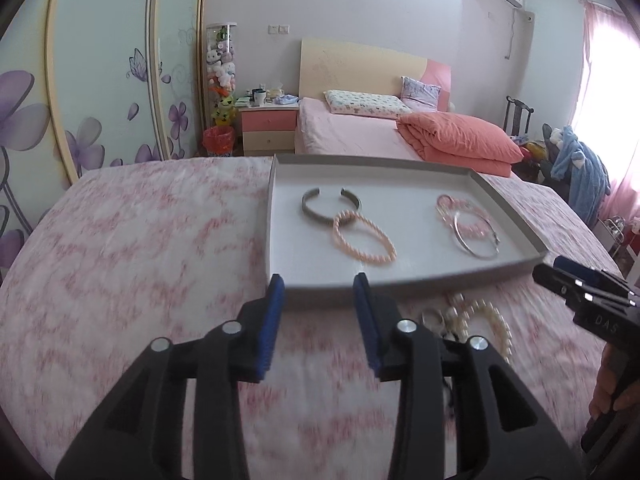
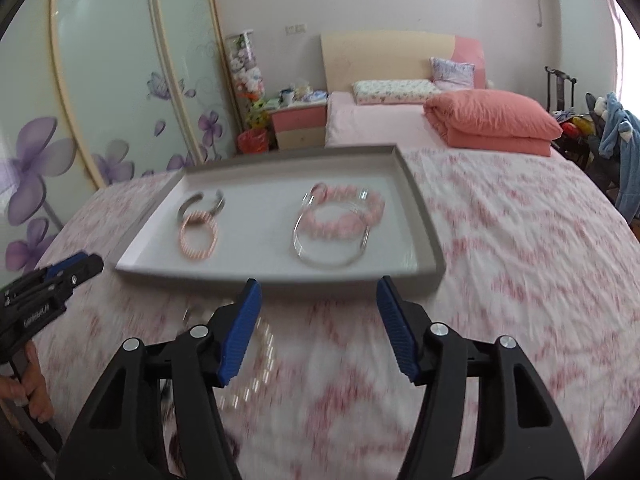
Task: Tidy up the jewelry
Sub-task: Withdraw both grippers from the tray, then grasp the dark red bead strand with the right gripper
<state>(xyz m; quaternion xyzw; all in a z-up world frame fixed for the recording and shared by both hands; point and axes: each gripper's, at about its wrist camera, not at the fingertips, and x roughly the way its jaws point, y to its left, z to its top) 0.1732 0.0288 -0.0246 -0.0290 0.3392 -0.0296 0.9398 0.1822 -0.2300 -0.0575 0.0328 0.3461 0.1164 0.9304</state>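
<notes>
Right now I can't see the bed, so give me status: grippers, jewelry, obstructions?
Left gripper open, empty. Right gripper open, empty. Four bracelets in tray; pearl strand outside it. Nothing blocking.

Tray [image 1: 280,216]: we see a shallow grey tray with a low rim, lying flat on the pink-patterned bedspread.
Cuff [image 1: 330,204]: an open metal cuff, flat in the tray's left part, its gap toward the far rim.
Pink twisted bracelet [image 1: 364,238]: flat, just beside the cuff, touching its near edge.
Pink bead bracelet [image 2: 346,210]: in the tray's right part, overlapping a thin silver bangle [image 2: 330,240].
Pearl strand [image 1: 486,320]: outside the tray, on the bedspread near its front rim, blurred.
</notes>
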